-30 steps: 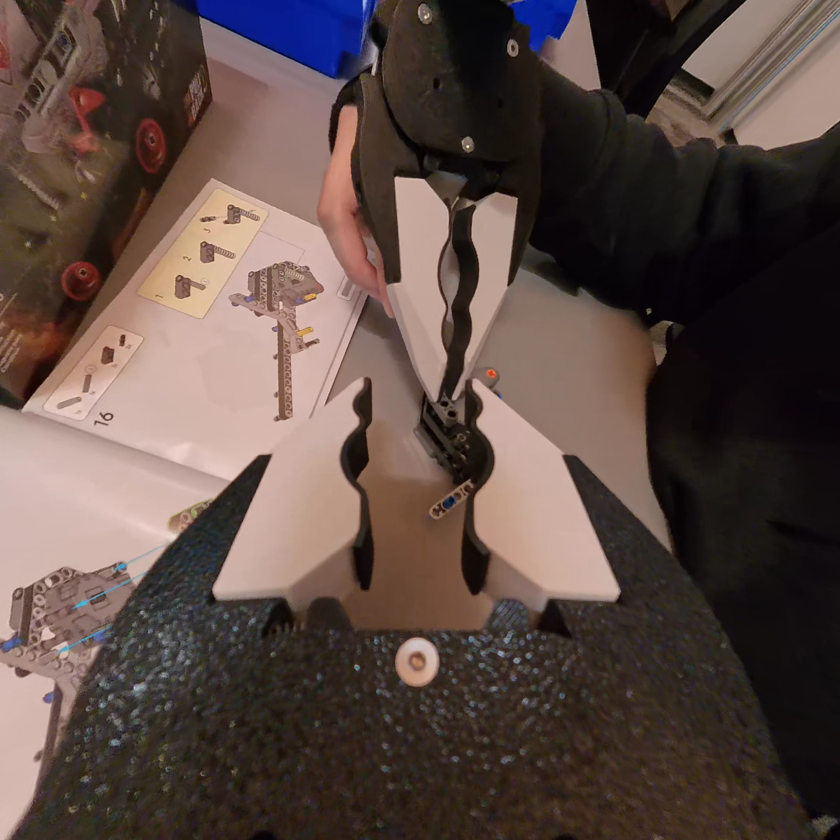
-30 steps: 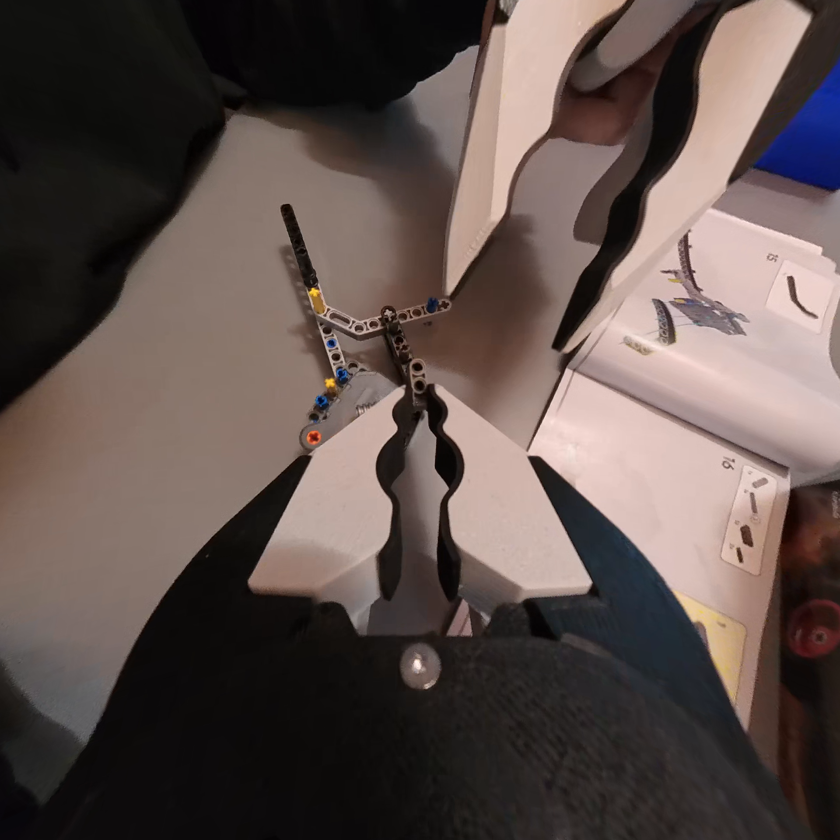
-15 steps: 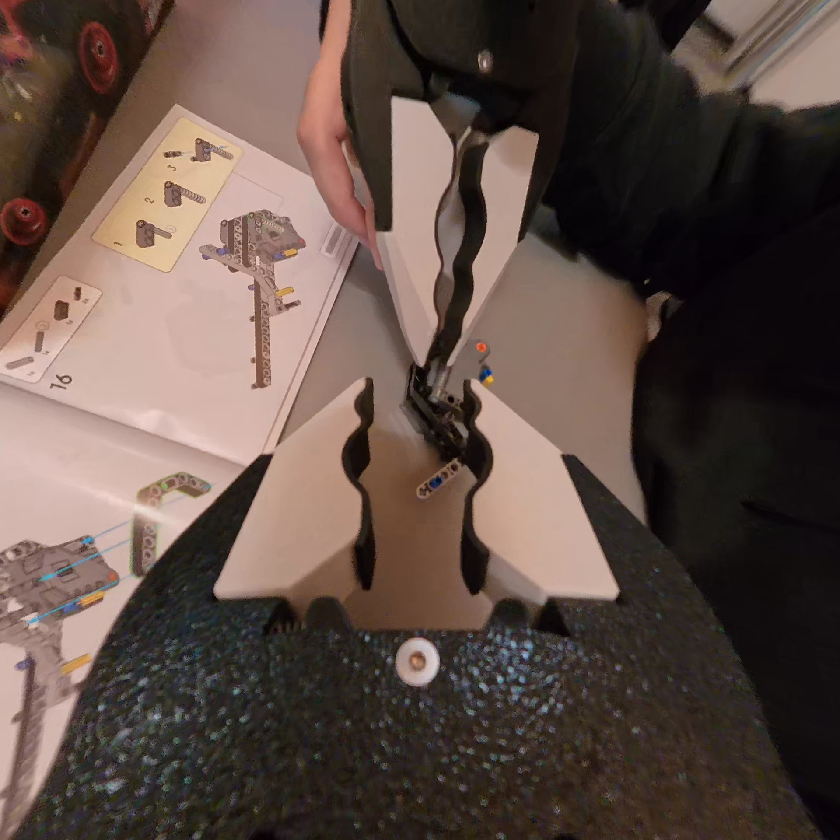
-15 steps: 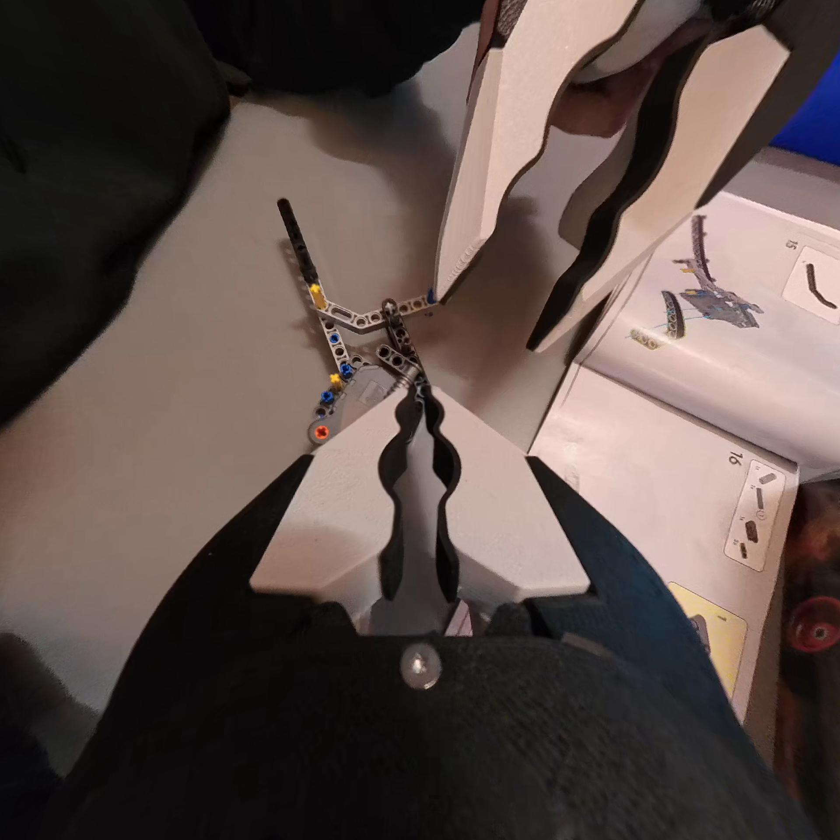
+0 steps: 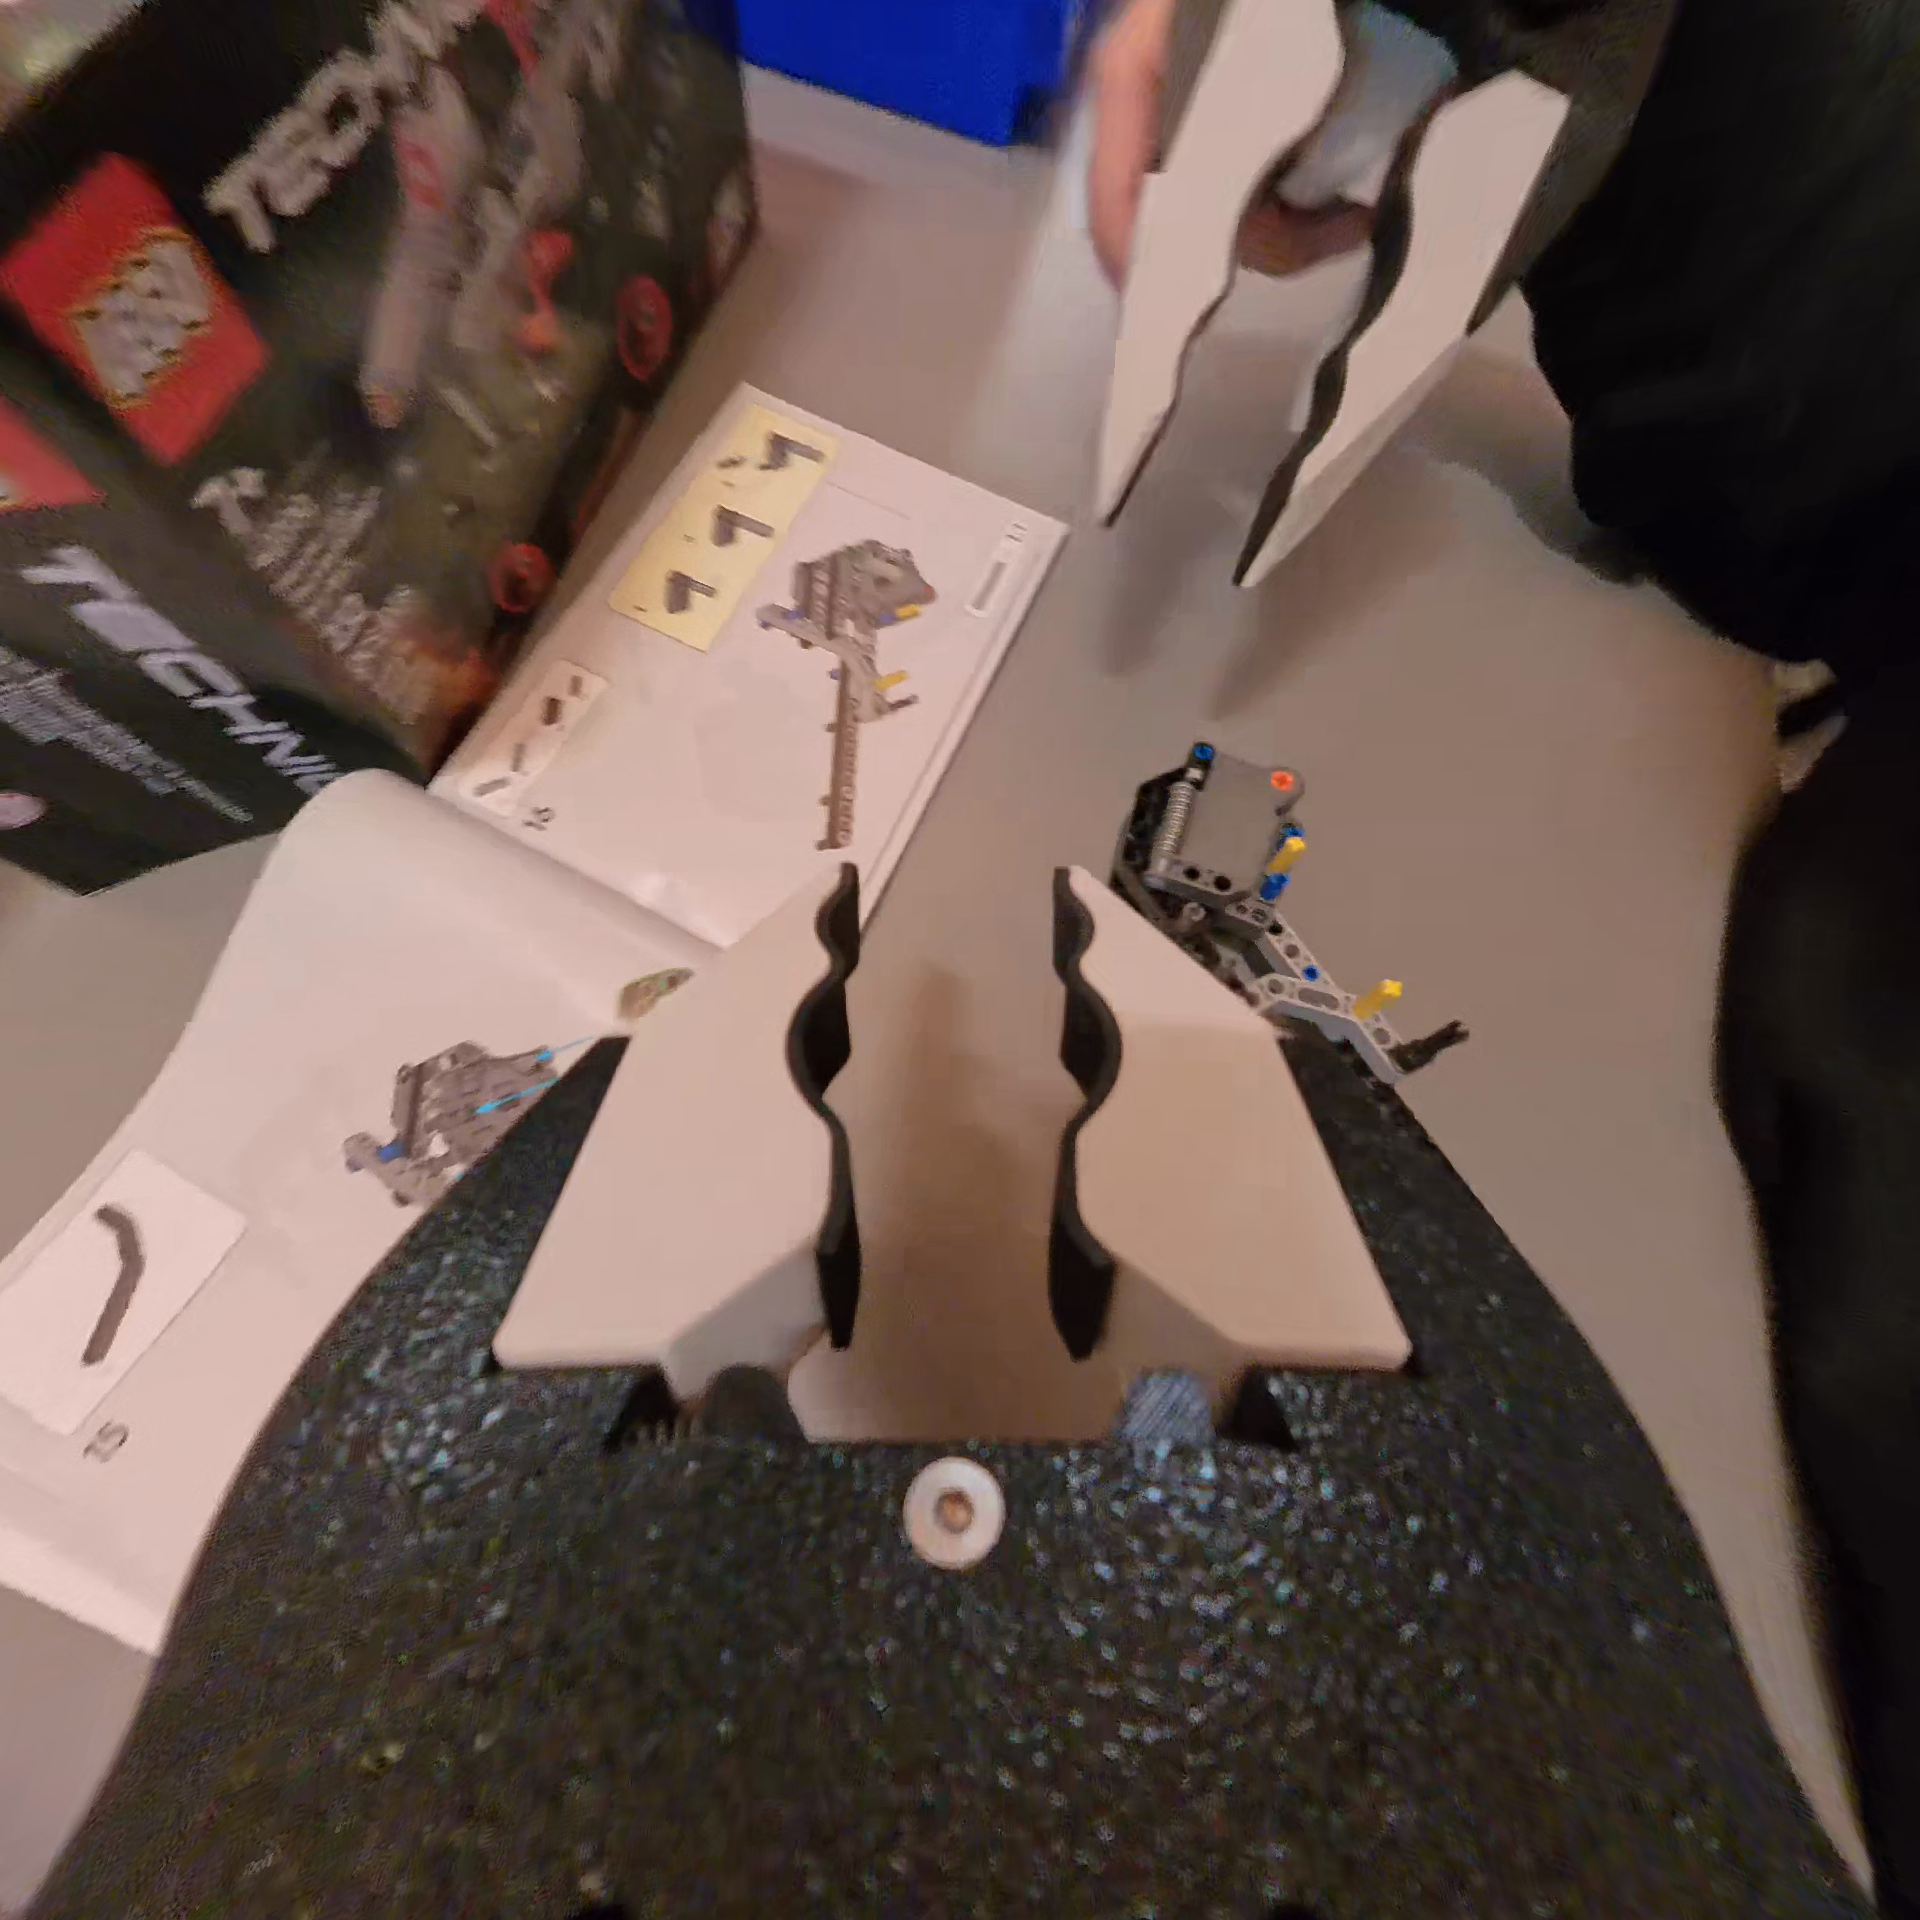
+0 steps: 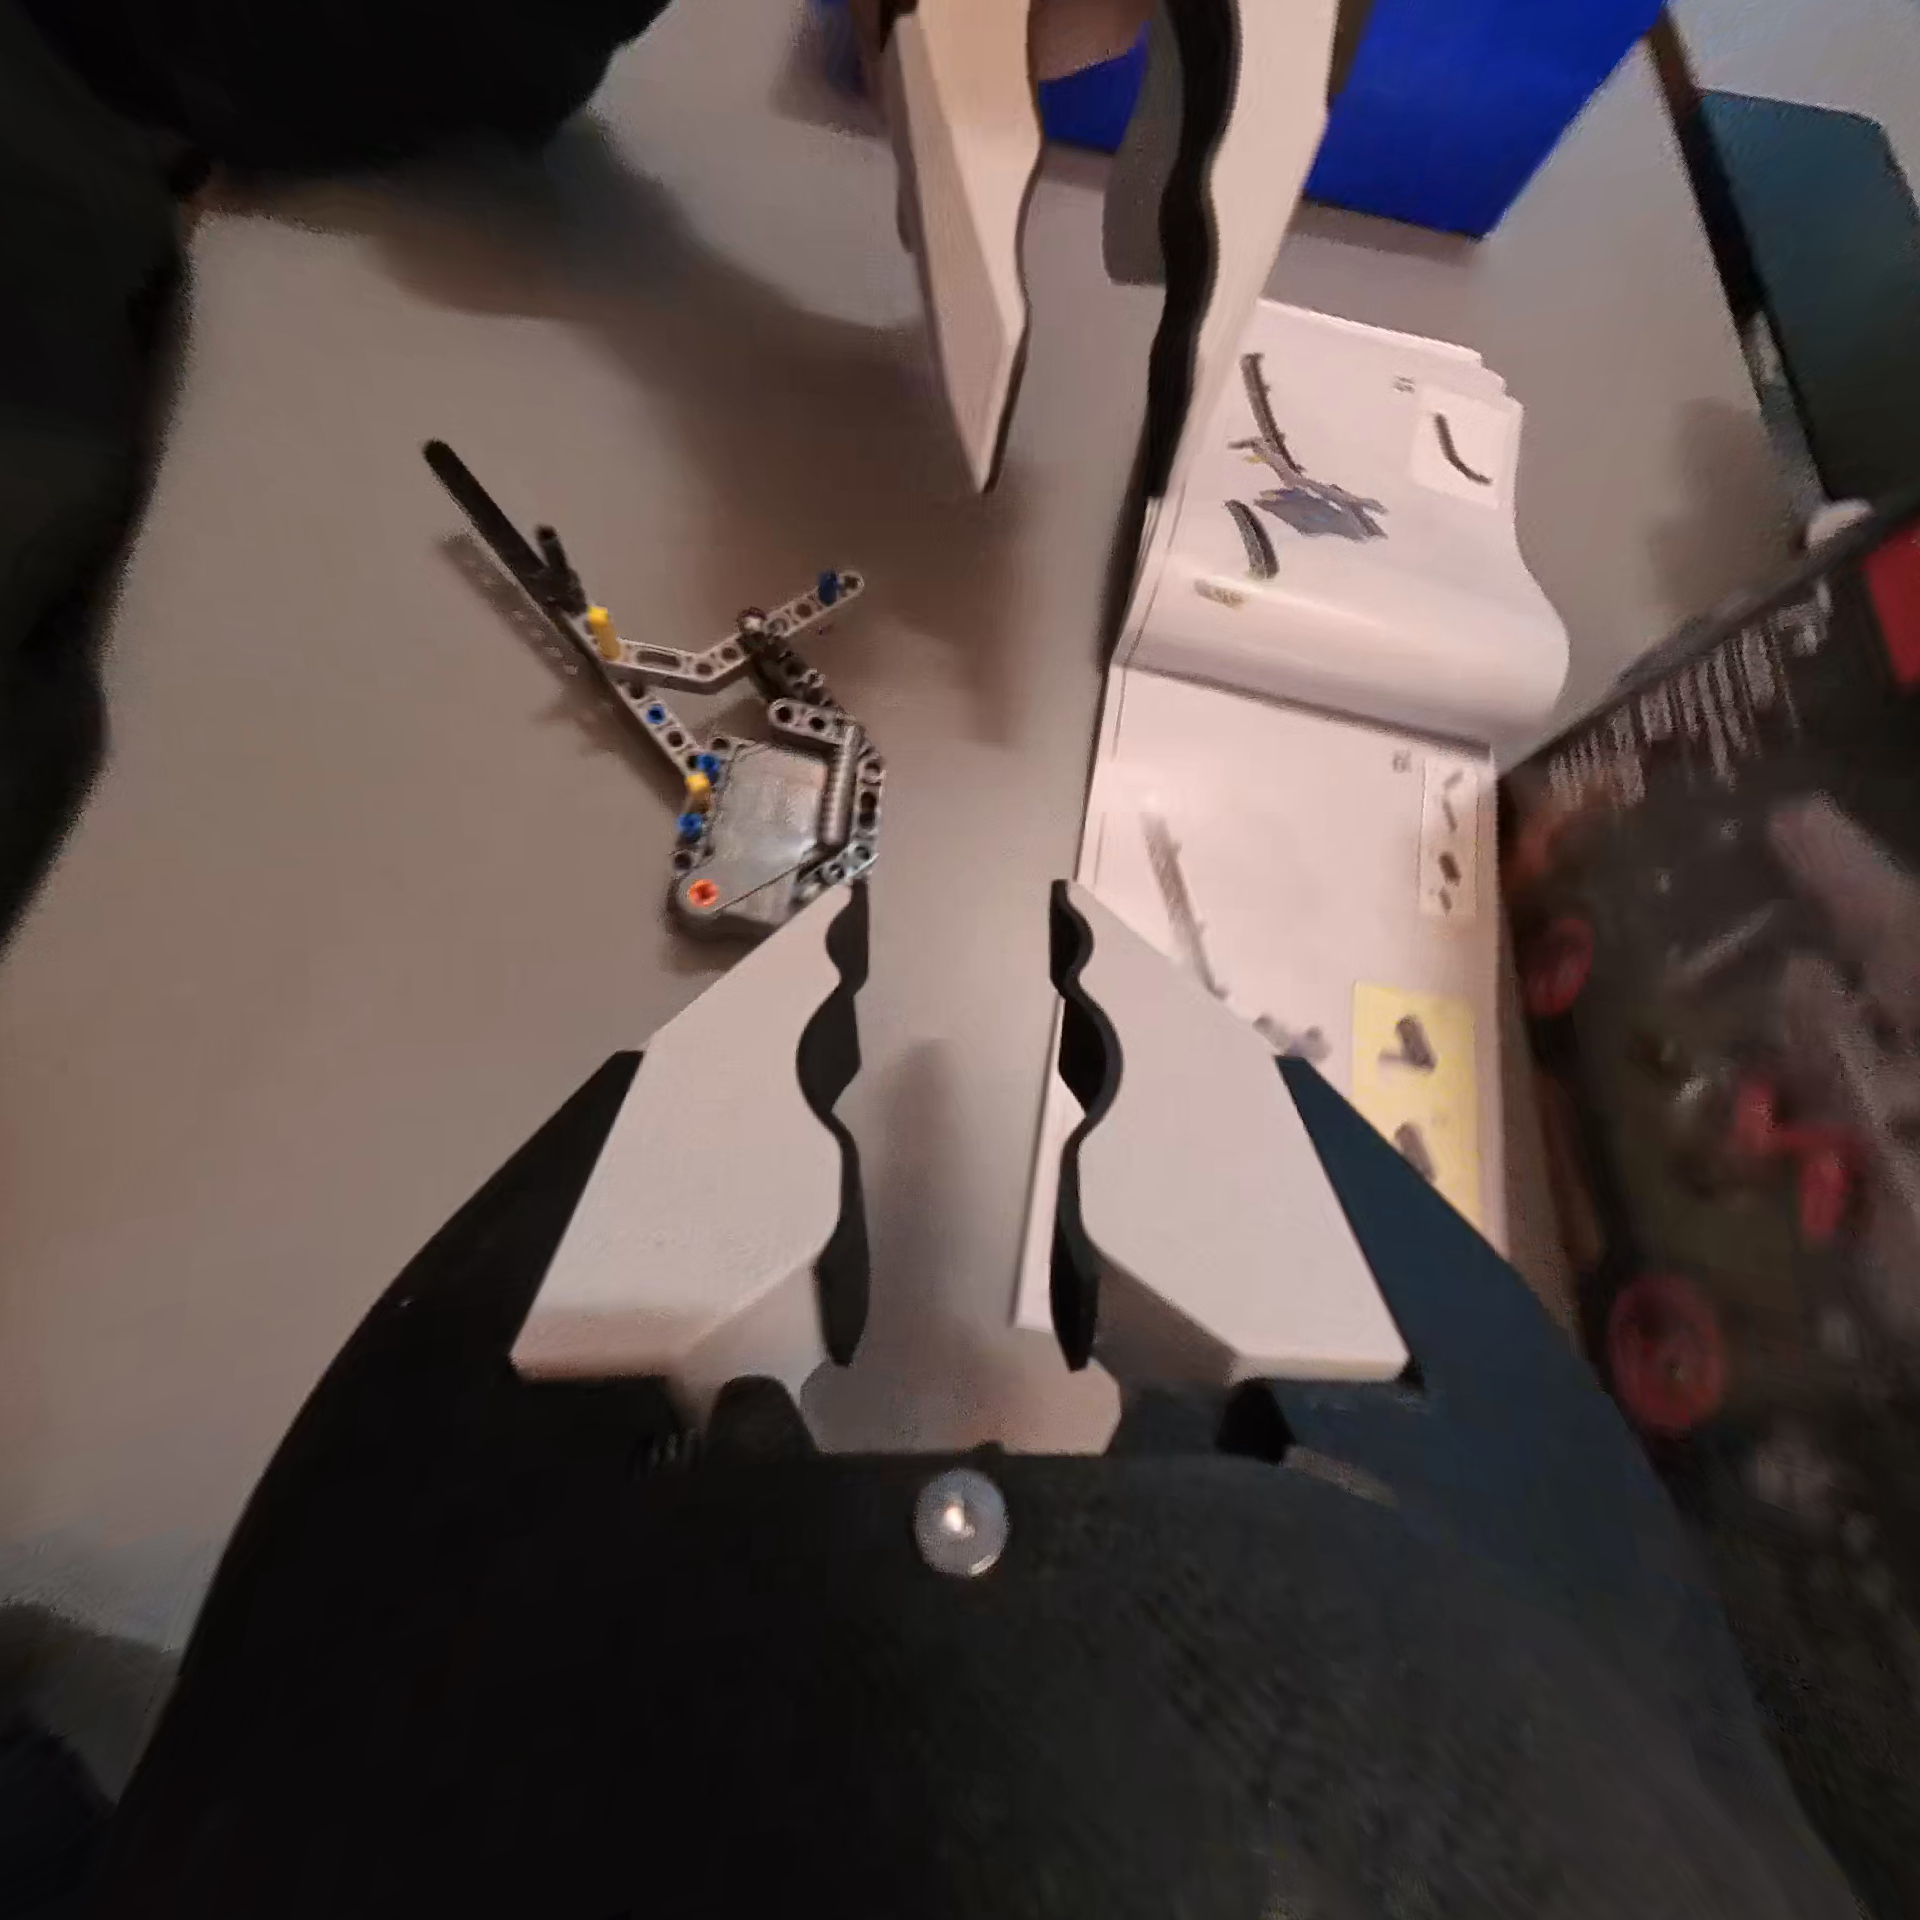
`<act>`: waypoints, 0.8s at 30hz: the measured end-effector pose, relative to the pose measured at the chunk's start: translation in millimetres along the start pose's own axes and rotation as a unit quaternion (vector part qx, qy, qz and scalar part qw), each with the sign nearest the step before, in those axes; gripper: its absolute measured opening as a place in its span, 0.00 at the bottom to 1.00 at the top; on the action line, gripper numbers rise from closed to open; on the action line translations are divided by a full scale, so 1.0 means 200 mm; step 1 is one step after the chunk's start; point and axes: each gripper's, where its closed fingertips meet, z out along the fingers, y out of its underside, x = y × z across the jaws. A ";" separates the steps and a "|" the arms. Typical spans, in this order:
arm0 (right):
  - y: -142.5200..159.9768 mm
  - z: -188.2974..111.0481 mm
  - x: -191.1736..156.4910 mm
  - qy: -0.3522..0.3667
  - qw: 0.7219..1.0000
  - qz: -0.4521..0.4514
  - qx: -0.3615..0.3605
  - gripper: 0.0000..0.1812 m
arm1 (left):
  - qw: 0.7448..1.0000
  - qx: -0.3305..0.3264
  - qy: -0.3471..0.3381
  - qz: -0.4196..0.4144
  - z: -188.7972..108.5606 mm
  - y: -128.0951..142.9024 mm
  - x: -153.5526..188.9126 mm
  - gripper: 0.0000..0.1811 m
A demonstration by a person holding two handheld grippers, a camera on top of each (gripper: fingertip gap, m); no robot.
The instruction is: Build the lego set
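The part-built lego assembly [image 5: 1224,844], a grey block with black and grey beams and blue and yellow pins, lies on the grey table [image 5: 1455,727]. It shows whole in the right wrist view [image 6: 750,800], to the left of my right gripper. My left gripper [image 5: 956,894] is open and empty, and the assembly lies just right of its right finger. My right gripper [image 6: 956,906] is open and empty, above the table near the booklet's edge. Each gripper shows open in the other's view, the right one [image 5: 1179,545] and the left one [image 6: 1060,520].
The open instruction booklet [image 5: 810,644] lies left of the assembly and also shows in the right wrist view [image 6: 1299,883]. The dark set box [image 5: 312,416] stands beyond it. A blue bin [image 5: 914,62] is at the back. A person's dark clothing [image 5: 1766,416] borders the table's right side.
My right gripper has opened and let go of the assembly, which now lies flat on the table. Both grippers have drawn back and away from it.
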 end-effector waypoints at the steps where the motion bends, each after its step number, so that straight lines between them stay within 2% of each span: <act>1: 0.03 -0.04 -0.02 0.016 1.000 0.016 0.018 0.19 | 1.000 0.018 -0.012 -0.005 -0.02 0.01 -0.02 0.19; 4: 0.17 -0.09 0.02 0.112 0.991 0.050 0.062 0.18 | 0.992 0.090 -0.085 0.000 -0.09 0.09 -0.11 0.20; 7: 0.27 -0.14 0.10 0.207 0.972 0.072 0.090 0.14 | 0.977 0.127 -0.173 -0.015 -0.17 0.21 -0.19 0.20; 10: 0.31 -0.16 0.20 0.271 0.958 0.074 0.062 0.13 | 0.949 0.154 -0.274 -0.023 -0.25 0.28 -0.28 0.18; 13: 0.35 -0.10 0.22 0.268 0.962 0.055 0.017 0.17 | 0.926 0.131 -0.353 0.007 -0.29 0.30 -0.35 0.17; 17: 0.44 -0.04 0.19 0.269 0.961 0.011 -0.062 0.17 | 0.903 0.104 -0.416 0.033 -0.29 0.33 -0.39 0.14; 20: 0.45 -0.02 0.18 0.260 0.963 0.013 -0.067 0.16 | 0.897 0.094 -0.431 0.040 -0.26 0.34 -0.39 0.14; 24: 0.45 -0.02 0.16 0.243 0.968 0.023 -0.050 0.08 | 0.888 0.095 -0.444 0.069 -0.25 0.32 -0.37 0.14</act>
